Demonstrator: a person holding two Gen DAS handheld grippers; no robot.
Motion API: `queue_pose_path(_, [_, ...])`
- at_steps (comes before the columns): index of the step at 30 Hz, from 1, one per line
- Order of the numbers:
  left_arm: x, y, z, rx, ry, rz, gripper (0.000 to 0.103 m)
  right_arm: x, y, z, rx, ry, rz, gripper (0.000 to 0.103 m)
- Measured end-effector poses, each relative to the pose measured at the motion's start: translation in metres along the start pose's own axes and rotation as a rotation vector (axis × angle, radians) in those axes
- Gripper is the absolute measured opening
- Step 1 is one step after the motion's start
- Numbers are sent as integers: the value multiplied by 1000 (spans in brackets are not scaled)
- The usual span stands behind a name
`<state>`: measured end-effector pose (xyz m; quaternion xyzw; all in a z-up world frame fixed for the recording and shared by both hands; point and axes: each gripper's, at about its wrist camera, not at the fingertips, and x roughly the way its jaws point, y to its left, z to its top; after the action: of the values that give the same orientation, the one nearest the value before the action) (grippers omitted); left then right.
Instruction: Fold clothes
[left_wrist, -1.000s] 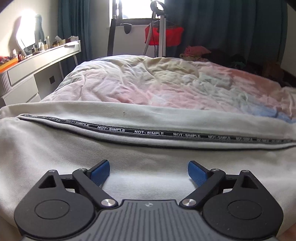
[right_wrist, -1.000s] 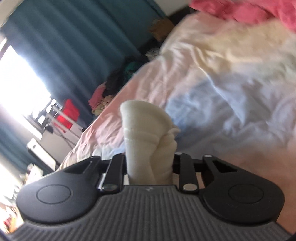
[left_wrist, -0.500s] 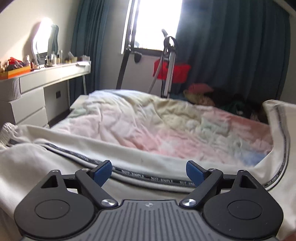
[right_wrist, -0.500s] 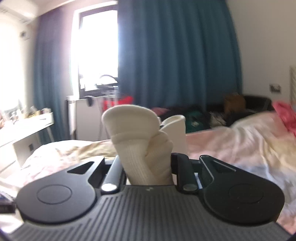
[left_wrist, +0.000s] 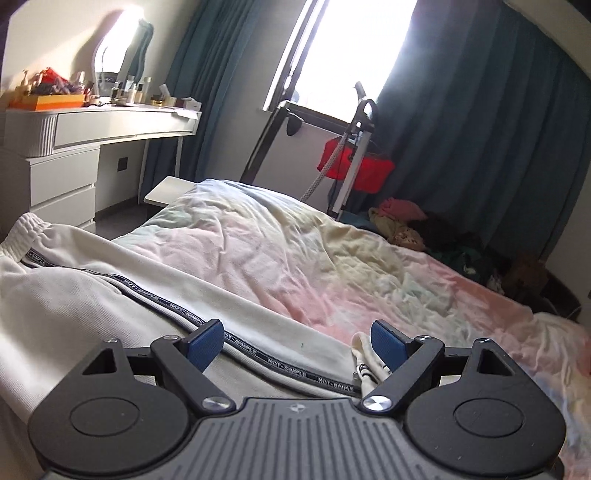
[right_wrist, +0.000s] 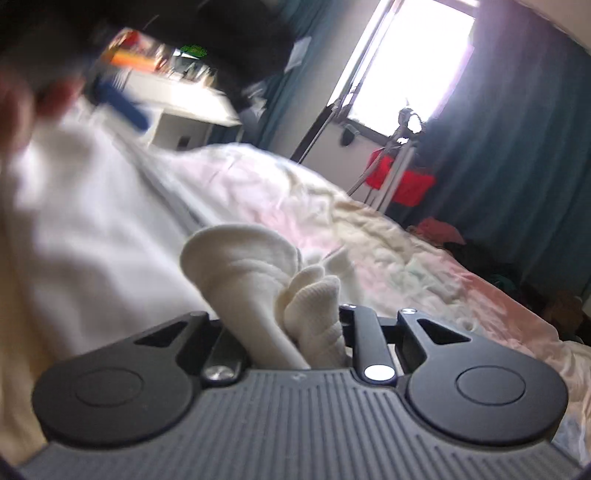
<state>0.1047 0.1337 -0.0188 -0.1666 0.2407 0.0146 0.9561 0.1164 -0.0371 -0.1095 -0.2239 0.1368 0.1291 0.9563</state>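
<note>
Cream track trousers (left_wrist: 92, 314) with a black "NOT-SIMPLE" side stripe (left_wrist: 258, 354) lie across the near edge of the bed. Their elastic waistband (left_wrist: 27, 225) is at the far left. My left gripper (left_wrist: 295, 345) hovers open over the stripe, blue pads (left_wrist: 205, 345) wide apart with nothing between them. A cream cord end (left_wrist: 364, 369) lies by its right pad. In the right wrist view my right gripper (right_wrist: 291, 328) is shut on a bunched ribbed cream cuff (right_wrist: 240, 258), which hides its fingertips. The trousers (right_wrist: 92, 229) show blurred on the left.
The pastel quilt (left_wrist: 295, 251) covers the bed beyond. A white dressing table with drawers (left_wrist: 55, 177) stands at the left. A stand with a red bag (left_wrist: 354, 162) is by the window. Loose clothes (left_wrist: 399, 218) are piled at the far side. A blurred hand (right_wrist: 11, 107) and the other gripper's blue pad (right_wrist: 122, 103) are in the right wrist view.
My right gripper swung left across the bed with the cuff and rolled, and the trousers came into its view. My left gripper rose and tilted, so the stripe now runs diagonally.
</note>
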Motion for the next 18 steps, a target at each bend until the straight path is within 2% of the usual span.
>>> queue_pose_path(3, [2, 11, 4, -36, 12, -10, 88, 1, 13, 17, -13, -12, 28, 20])
queue_pose_path(7, [13, 22, 4, -45, 69, -50, 90, 11, 40, 11, -2, 48, 92, 21])
queue_pose_path(9, [22, 24, 2, -50, 107, -56, 90, 8, 35, 7, 48, 51, 102, 23])
queue_pose_path(11, [29, 24, -1, -75, 140, -83, 90, 3, 27, 6, 85, 80, 145, 30])
queue_pose_path(15, [36, 22, -9, -101, 209, -130, 90, 1, 15, 20, 147, 150, 313, 73])
queue_pose_path(16, [36, 20, -11, -96, 226, -135, 90, -2, 12, 23, 168, 167, 369, 78])
queue_pose_path(18, [34, 18, -15, -86, 247, -142, 90, -11, 4, 27, 191, 200, 440, 78])
